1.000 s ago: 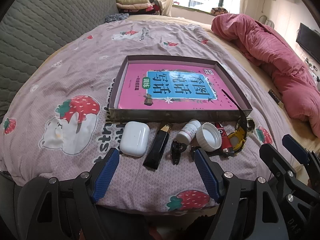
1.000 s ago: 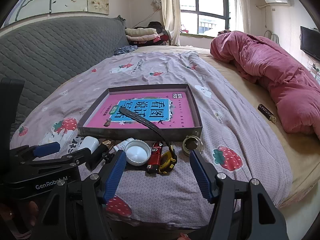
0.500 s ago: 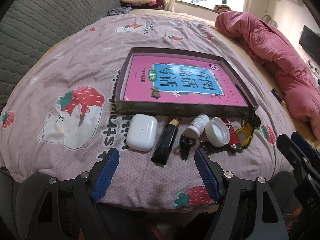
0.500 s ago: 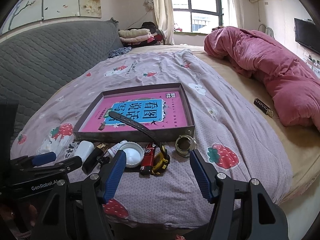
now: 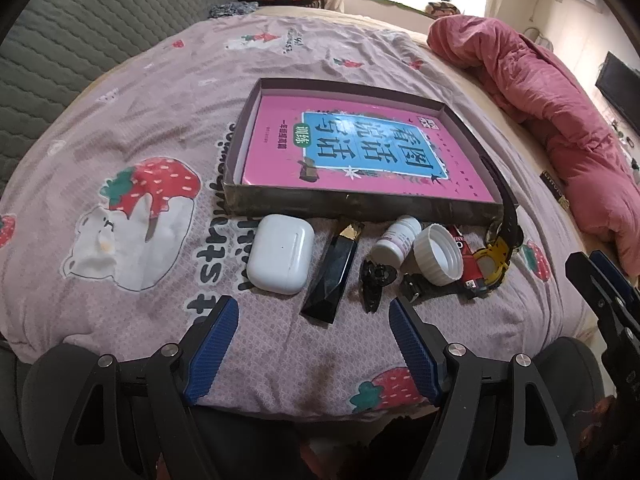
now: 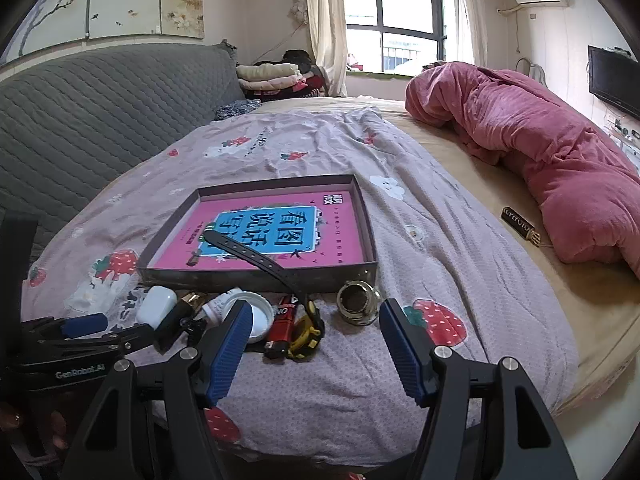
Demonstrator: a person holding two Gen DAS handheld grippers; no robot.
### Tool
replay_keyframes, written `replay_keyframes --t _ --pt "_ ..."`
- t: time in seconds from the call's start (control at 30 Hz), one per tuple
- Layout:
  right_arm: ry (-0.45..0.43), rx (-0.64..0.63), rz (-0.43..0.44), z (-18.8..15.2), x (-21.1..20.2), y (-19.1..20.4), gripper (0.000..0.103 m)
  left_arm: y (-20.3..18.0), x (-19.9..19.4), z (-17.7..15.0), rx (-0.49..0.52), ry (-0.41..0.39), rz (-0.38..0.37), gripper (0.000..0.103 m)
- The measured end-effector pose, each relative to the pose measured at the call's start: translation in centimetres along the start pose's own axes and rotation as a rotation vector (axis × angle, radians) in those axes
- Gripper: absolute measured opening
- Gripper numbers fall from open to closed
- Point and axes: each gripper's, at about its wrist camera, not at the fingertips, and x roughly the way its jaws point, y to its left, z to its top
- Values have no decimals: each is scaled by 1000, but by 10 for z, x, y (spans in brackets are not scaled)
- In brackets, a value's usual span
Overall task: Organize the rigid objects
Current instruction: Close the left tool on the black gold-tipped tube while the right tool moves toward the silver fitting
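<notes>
On the bed [image 5: 120, 128] lies a shallow tray [image 5: 360, 210] holding a pink book [image 5: 360, 152]. Along its near wall runs a row: earbud case [image 5: 280, 259], black tube [image 5: 335, 276], clip [image 5: 374, 280], bottle [image 5: 394, 238], cap [image 5: 438, 255], lighter [image 6: 282, 326], watch [image 6: 306, 330], metal ring [image 6: 357, 303]. The left hand-held gripper [image 5: 312, 344], jaws wide and empty, sits just short of the tube, whose long axis points away toward the tray. The right hand-held gripper [image 6: 316, 344], also wide and empty, faces the watch and ring.
</notes>
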Motion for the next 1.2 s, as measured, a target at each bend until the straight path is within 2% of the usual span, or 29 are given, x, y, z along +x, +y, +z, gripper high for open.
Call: replay_keyframes --t 0.1,0.2,0.43,0.57,0.7,0.73,0.87,0.93,0.97,1.2 --pt "5 4 -5 -1 4 -4 65 0 4 1 7 10 -23 79" --pt "11 9 -9 -1 7 -8 65 -2 15 -1 22 69 -51 79" --pt "11 11 -36 -1 12 -18 65 -3 22 1 43 73 -64 79" --pt "28 33 -34 -2 17 -25 65 -2 27 -1 35 104 -107 79" --pt "23 48 -42 -1 17 -30 65 2 28 1 18 106 -125 75" --pt "19 49 -44 -1 17 -32 65 2 28 1 17 104 -123 70" --pt "15 52 -52 1 19 -36 65 1 28 2 26 110 -146 61" --pt "17 65 -55 1 21 -40 65 -1 32 2 38 118 -154 51" --pt "16 70 -55 1 21 -42 65 -3 35 2 46 121 -156 49" --pt "21 93 -69 2 26 -52 65 -7 45 6 72 118 -143 44"
